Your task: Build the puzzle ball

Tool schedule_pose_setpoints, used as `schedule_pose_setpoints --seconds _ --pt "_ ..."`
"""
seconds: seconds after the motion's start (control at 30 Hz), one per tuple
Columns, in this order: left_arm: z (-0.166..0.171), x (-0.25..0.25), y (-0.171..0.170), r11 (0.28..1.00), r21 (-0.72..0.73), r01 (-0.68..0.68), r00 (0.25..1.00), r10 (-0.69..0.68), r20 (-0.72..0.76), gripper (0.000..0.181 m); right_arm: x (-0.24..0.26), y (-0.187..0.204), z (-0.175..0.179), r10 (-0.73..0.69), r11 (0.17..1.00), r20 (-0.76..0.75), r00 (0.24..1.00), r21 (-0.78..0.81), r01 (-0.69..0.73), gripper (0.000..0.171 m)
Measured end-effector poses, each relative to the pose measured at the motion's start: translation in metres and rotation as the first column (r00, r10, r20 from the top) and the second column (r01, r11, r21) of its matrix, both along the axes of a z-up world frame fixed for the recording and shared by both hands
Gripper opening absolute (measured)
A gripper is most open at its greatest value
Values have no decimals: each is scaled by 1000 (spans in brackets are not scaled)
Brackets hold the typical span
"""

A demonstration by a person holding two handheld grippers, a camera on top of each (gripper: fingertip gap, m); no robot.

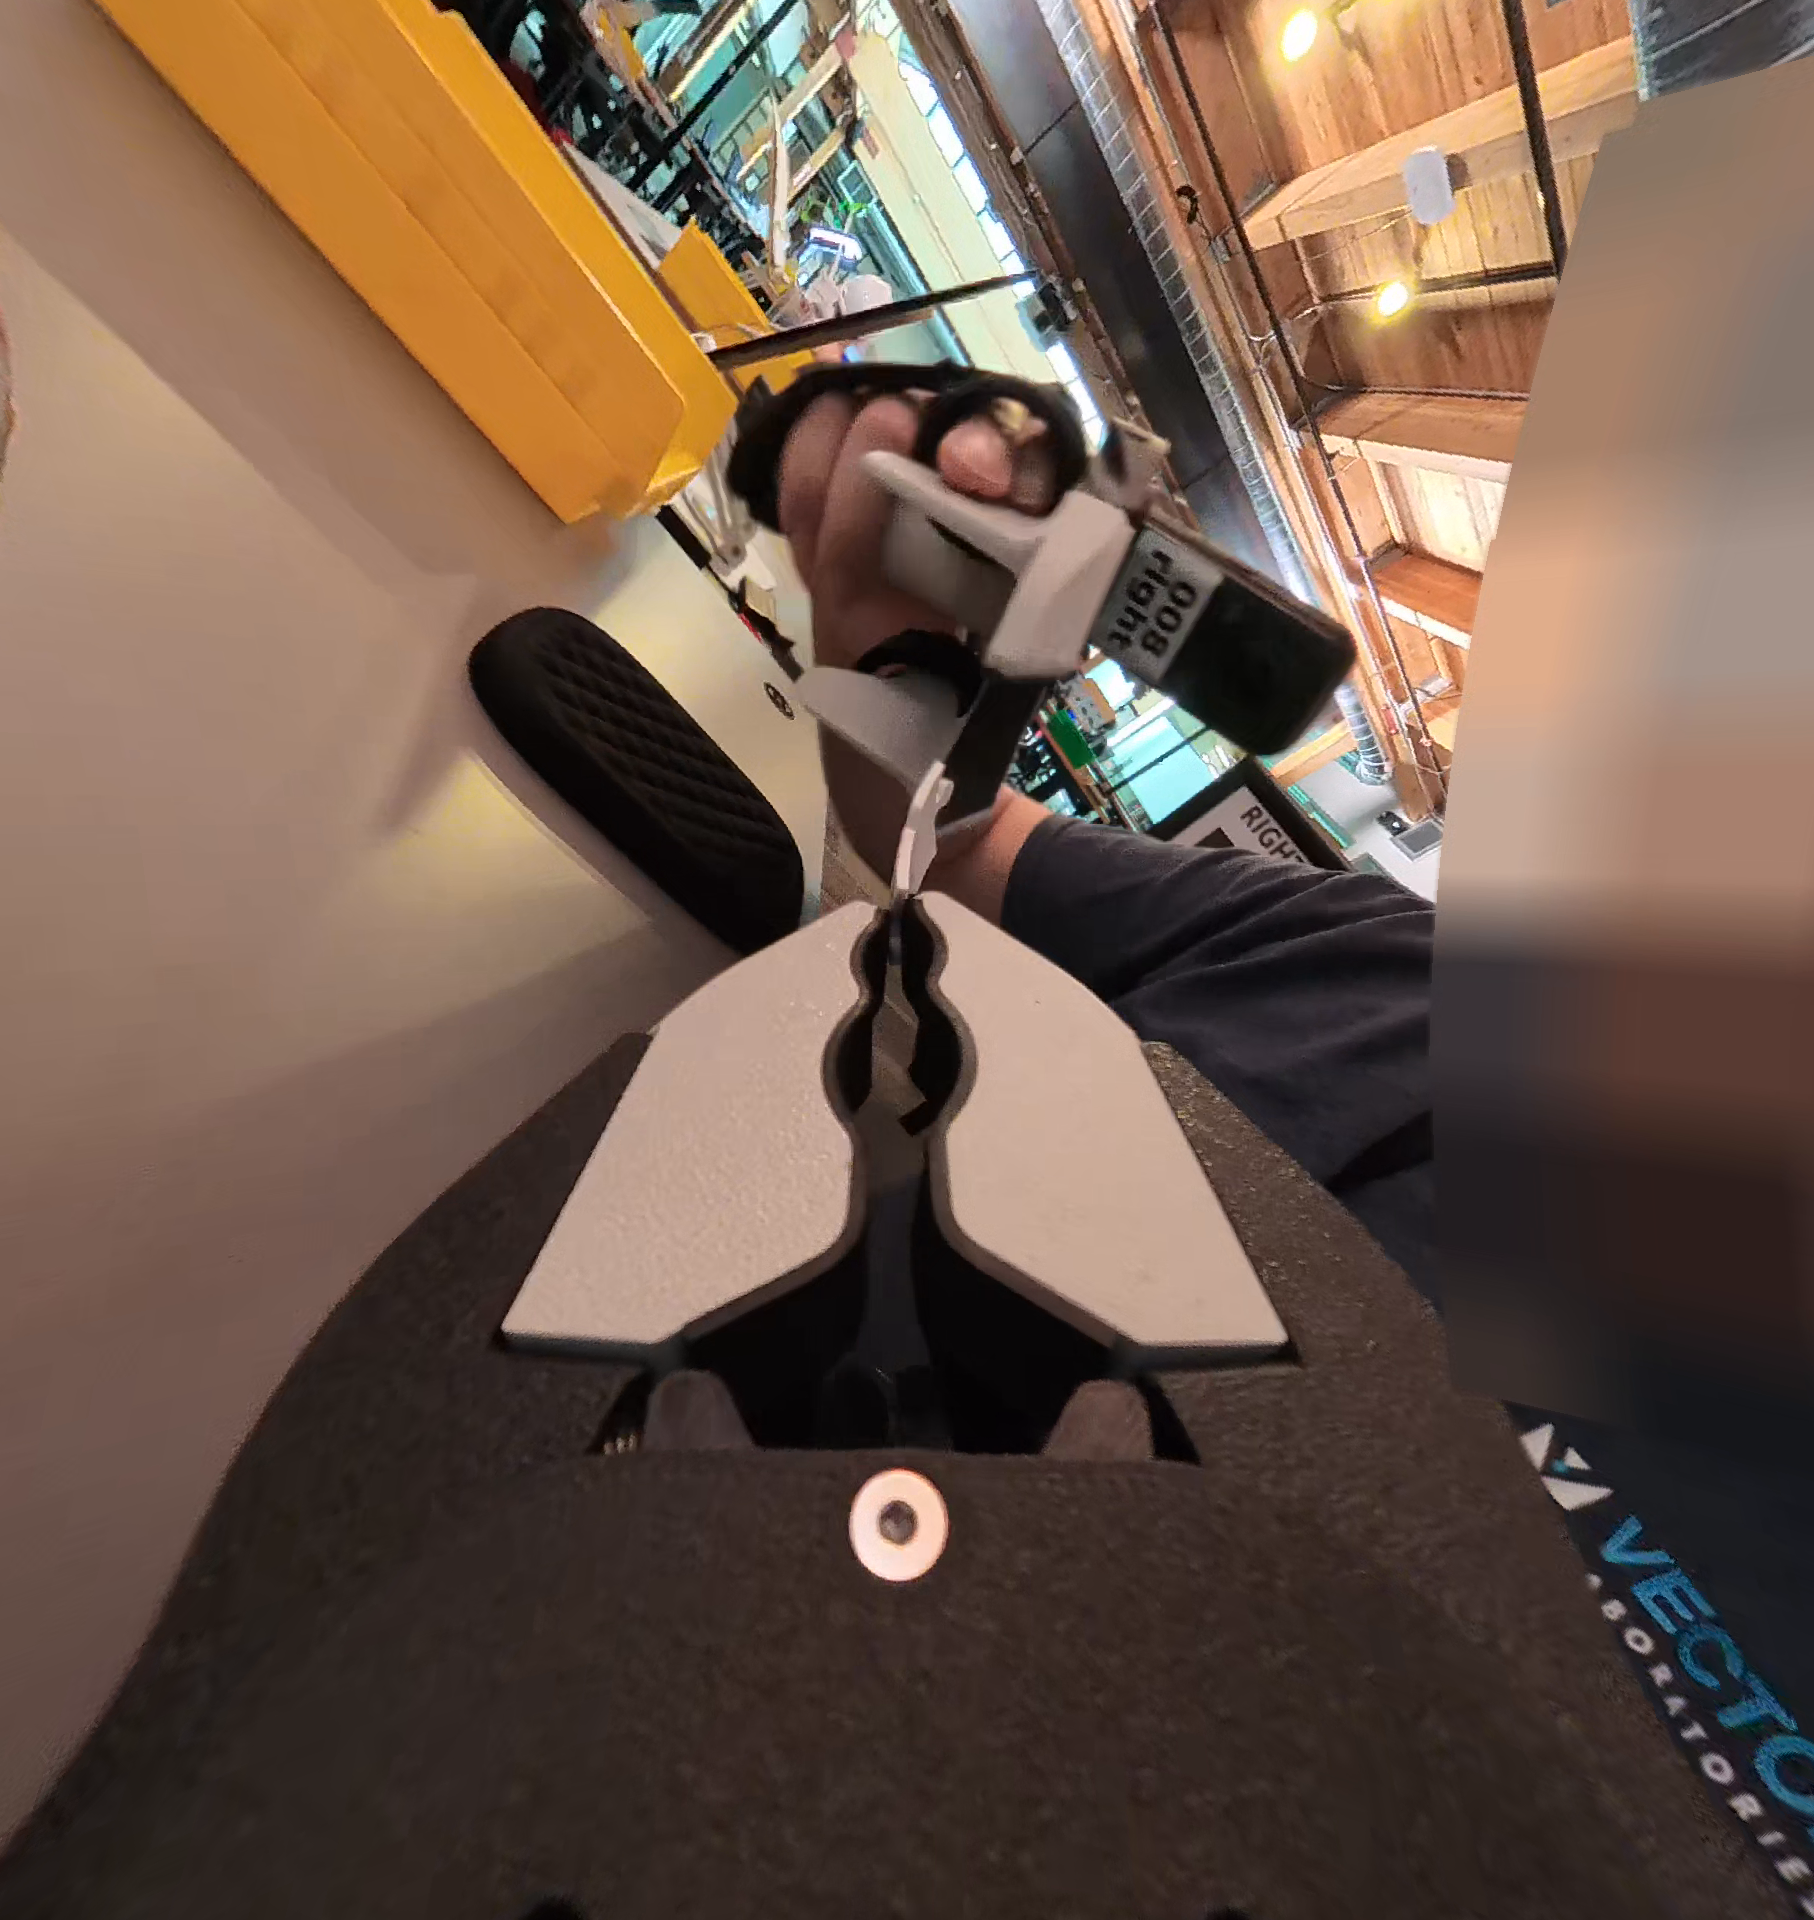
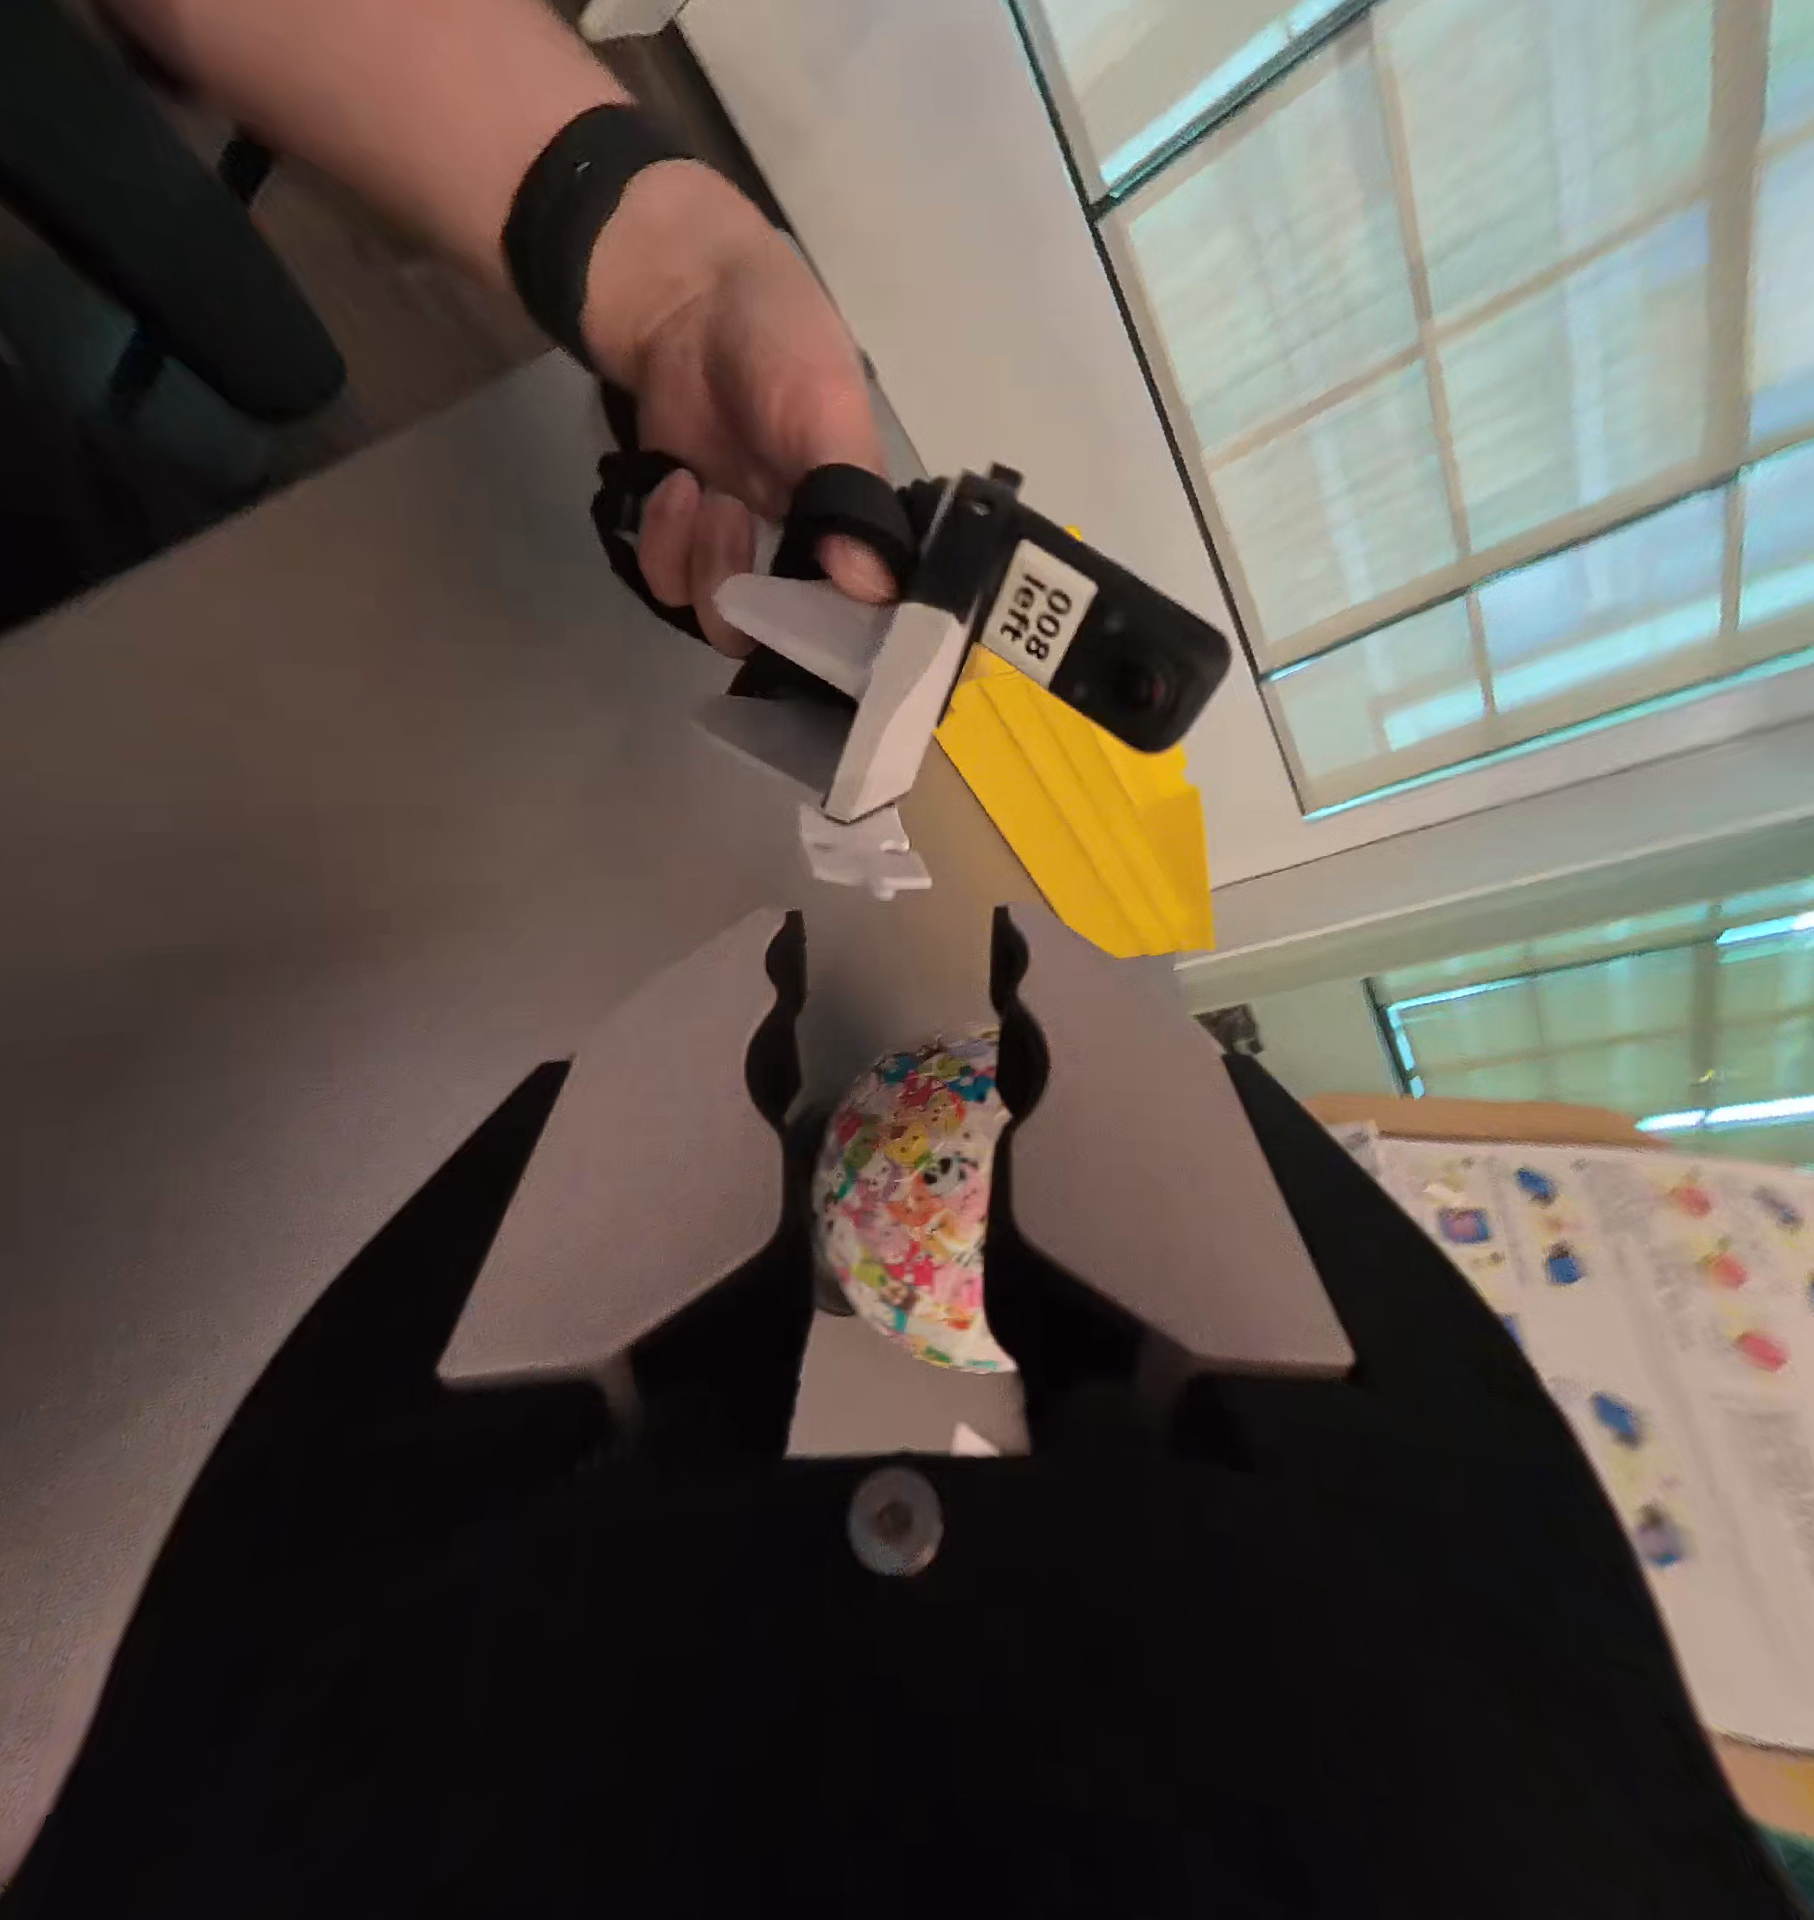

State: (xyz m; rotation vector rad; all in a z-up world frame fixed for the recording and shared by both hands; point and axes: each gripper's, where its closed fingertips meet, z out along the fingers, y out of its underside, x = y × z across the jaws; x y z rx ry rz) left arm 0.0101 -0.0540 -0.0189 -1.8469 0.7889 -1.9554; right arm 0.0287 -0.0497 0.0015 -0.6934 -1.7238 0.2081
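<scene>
Left hand-held gripper [image 1: 901,920] pinches a white puzzle piece [image 2: 861,857], long axis crosswise; right hand-held gripper [image 2: 898,930] gapes empty.

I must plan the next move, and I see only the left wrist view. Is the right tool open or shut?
Observer: The right tool is open and grips nothing.
Operator: What shape has the piece in my left tool?
Observer: The right wrist view shows the white puzzle piece in the left tool from its flat side: it has small tabs on its edges.
Operator: Where is the ball?
Observer: The puzzle ball lies on the table, seen between the right tool's fingers.
</scene>
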Motion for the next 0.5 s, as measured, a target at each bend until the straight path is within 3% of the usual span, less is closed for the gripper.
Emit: schedule_pose_setpoints --seconds 0.23,0.5 --pt "1 12 6 996 -85 -33 999 34 9 2 1 6 -12 19 956 148 989 287 -61 26" --pt "-3 32 2 984 -175 20 999 -14 35 2 13 10 -12 44 936 99 994 343 -76 15"
